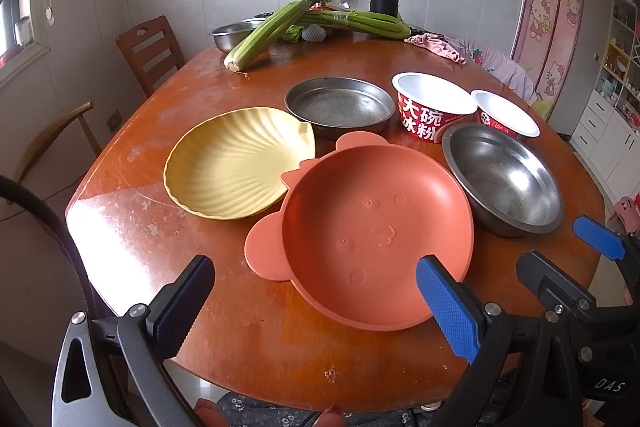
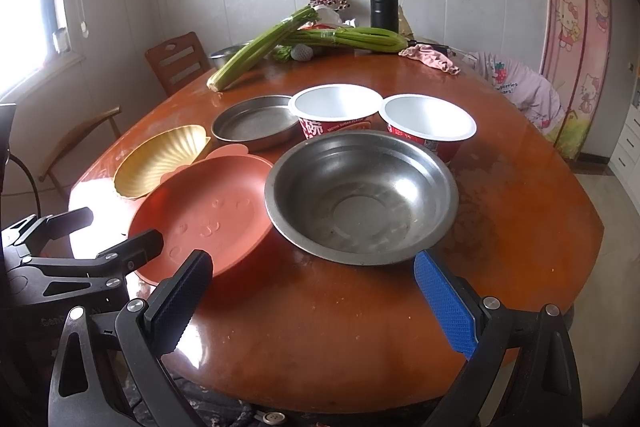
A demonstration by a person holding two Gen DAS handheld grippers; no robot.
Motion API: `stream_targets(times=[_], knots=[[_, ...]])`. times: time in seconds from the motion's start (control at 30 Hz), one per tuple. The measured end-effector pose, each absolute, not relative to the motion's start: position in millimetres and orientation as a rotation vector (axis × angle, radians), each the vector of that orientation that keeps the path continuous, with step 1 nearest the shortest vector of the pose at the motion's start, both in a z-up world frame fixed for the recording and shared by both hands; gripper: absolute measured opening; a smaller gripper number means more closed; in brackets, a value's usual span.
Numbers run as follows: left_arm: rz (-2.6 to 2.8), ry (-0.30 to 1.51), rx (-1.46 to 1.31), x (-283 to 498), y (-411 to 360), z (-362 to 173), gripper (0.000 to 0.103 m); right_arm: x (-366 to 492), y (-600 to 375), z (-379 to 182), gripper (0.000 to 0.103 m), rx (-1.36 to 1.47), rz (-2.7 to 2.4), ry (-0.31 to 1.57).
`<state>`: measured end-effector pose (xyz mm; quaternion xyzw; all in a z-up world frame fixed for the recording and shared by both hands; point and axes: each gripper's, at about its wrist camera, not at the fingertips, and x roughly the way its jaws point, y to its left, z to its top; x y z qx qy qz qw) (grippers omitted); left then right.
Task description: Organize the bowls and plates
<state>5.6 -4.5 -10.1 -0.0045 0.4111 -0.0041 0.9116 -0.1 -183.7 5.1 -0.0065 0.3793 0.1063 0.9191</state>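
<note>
Both claws hover at the near edge of the surface [image 1: 120, 219], spread wide and holding nothing: the left claw [image 1: 316, 303] faces the orange plate [image 1: 376, 227], and the right claw [image 2: 314, 299] faces the steel bowl [image 2: 360, 195]. No dish is stacked yet. The orange plate lies at the front with its far rim resting over the edge of the yellow shell plate [image 1: 236, 163], and the steel bowl sits just beside it on the right. Behind them stand a flat metal pan [image 1: 338, 107] and two paper bowls [image 1: 434, 105], the bowls close against the steel bowl's far rim. Likely hazards follow from this crowding. Lifting the orange plate may drag or tip the yellow shell plate beneath its rim. The steel bowl's thin, smooth rim may slip from a claw that closes on it at an angle. A push on the steel bowl may knock the light paper bowls over. The orange plate sits near the surface edge, so a failed grip may send it off.
</note>
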Motion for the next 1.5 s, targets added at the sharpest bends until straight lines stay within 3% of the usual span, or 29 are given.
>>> stream_targets(times=[0.8,1.5], knots=[[0.002,0.842,-0.030,7.8,5.3,-9.4,0.101,4.1,-175.2,6.7,0.101,-0.027,0.227,0.778],[0.134,0.827,-0.161,28.2,78.5,7.8,0.101,64.5,-124.5,56.5,0.101,-0.059,0.370,0.740]])
